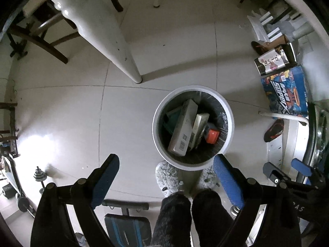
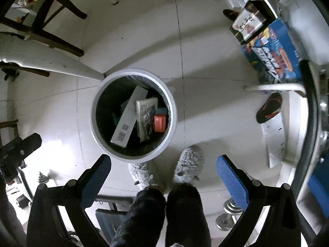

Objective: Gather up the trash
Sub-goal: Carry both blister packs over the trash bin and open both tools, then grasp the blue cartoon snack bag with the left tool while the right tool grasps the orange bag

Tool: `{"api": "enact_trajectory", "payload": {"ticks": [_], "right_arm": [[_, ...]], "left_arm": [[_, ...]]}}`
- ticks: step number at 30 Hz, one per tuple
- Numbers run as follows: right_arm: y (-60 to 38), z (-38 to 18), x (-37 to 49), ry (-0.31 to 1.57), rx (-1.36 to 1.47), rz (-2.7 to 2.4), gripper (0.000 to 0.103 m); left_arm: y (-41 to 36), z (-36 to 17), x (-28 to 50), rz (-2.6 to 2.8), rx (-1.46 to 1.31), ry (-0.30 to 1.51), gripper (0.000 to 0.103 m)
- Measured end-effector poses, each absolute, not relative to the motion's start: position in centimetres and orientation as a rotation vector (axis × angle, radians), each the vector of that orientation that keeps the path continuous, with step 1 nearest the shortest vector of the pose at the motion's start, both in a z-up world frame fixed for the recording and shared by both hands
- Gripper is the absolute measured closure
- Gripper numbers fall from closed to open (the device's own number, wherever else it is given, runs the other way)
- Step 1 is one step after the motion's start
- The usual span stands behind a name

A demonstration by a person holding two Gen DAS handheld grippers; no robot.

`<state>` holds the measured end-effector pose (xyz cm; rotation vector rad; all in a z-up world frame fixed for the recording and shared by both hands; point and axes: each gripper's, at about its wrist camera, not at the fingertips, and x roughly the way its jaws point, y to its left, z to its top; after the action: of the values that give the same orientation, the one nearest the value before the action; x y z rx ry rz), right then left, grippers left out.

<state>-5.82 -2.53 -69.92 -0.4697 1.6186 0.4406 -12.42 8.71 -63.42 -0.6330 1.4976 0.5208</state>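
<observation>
both tools, left tool and right tool, spread wide and empty above the floor, white bin below them holding a long grey box, a second box and an orange box.

Green item: mostly hidden under the long grey box in the bin, ahead of the left jaws; what it is cannot be told.
Red box: lower part buried beside the printed box, ahead and between the right jaws.
Bin floor: hidden by the boxes and the dark liner.
Slippers: heels covered by the dark trouser legs, between the left jaws.
Blue printed carton: blurred, lettering unreadable, far beyond the right-hand jaw.
Weight bench: cut off by the lower edge.
</observation>
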Motion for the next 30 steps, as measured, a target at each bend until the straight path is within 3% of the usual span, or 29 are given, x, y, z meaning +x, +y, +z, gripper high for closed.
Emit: {"api": "enact_trajectory", "payload": {"ticks": [11,21,30], "right_arm": [[-2.2,-58.8,-7.8,1.574,-0.481,0.472,0.000],[-1.1,-44.1,-9.3,1.520,-0.407,0.499,0.000],[0.9,-34.1,-5.6,1.476,-0.232,0.529,0.000]], "left_arm": [[7.3,-53.3,-14.6,0.522,-0.607,1.466,0.010],[8.7,-40.5,-16.2,0.536,-0.540,1.368,0.010],[12.3,-32.9,-12.1,0.628,-0.529,1.270,0.010]]}}
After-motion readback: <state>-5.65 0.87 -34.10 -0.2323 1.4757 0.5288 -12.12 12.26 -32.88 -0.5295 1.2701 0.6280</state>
